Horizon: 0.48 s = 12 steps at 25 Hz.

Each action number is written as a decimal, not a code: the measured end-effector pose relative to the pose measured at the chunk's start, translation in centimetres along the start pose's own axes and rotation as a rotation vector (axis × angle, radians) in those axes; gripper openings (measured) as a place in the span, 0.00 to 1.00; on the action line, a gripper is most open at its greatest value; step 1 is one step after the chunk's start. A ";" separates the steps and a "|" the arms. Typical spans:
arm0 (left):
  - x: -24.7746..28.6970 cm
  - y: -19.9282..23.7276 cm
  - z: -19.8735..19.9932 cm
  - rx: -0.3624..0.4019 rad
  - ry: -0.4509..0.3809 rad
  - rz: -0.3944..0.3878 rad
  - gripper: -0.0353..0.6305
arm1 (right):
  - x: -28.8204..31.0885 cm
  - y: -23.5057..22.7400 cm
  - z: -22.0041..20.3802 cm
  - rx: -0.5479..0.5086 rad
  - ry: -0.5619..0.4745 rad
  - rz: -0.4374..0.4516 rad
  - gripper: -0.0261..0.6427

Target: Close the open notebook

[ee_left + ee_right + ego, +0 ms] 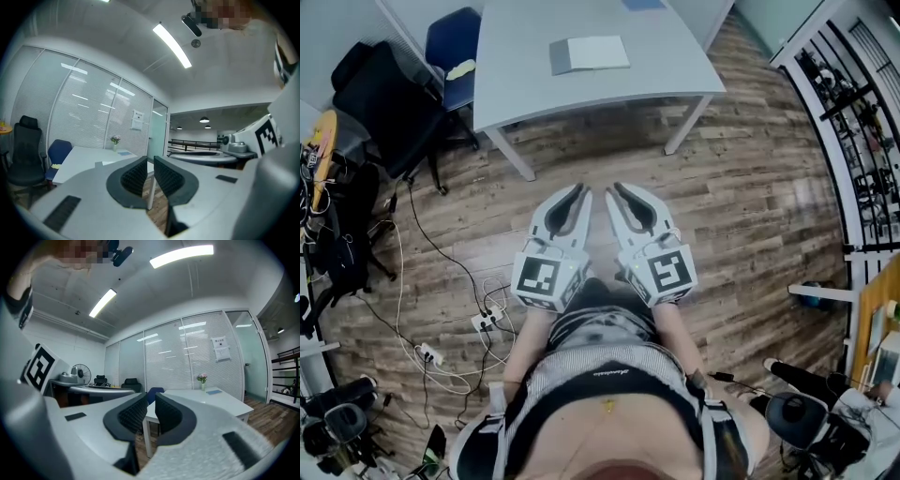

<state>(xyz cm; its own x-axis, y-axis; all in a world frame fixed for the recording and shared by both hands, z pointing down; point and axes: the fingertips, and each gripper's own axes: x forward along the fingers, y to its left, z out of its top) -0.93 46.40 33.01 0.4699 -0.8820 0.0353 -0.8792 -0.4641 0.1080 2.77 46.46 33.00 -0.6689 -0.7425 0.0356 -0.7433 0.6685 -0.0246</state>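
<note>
The open notebook (589,53) lies flat on the grey-white table (525,84) at the top of the head view, a grey part at its left and a white page at its right. Both grippers hang side by side over the wooden floor, well short of the table and pointing level toward it. My left gripper (581,191) (150,160) is shut with nothing between its ribbed black pads (136,176). The right gripper (611,188) (151,398) is also shut and empty. In the left gripper view the notebook (105,163) shows as a low flat shape on the tabletop.
A blue chair (450,47) and a black office chair (389,103) stand left of the table. Cables and power strips (483,321) trail over the floor at my left. A rack of shelves (862,141) stands at the right. A small vase of flowers (202,378) sits on the table's far side.
</note>
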 end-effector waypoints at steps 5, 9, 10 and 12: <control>-0.6 0.7 -0.1 -0.009 -0.001 -0.009 0.15 | 0.2 0.9 -0.2 0.009 -0.002 -0.006 0.12; -1.3 1.5 -0.1 -0.023 -0.005 -0.006 0.15 | 0.6 1.7 -0.3 0.009 0.007 -0.007 0.12; -1.3 1.6 -0.2 -0.024 -0.002 -0.005 0.15 | 0.7 1.9 -0.3 0.009 0.009 -0.006 0.12; -1.2 1.8 -0.3 -0.026 0.002 -0.006 0.15 | 1.0 1.9 -0.4 0.012 0.015 -0.001 0.12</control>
<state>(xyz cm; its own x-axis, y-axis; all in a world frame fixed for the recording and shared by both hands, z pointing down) -3.01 46.63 33.42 0.4755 -0.8789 0.0369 -0.8739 -0.4672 0.1341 0.65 47.00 33.43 -0.6680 -0.7424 0.0510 -0.7442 0.6670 -0.0361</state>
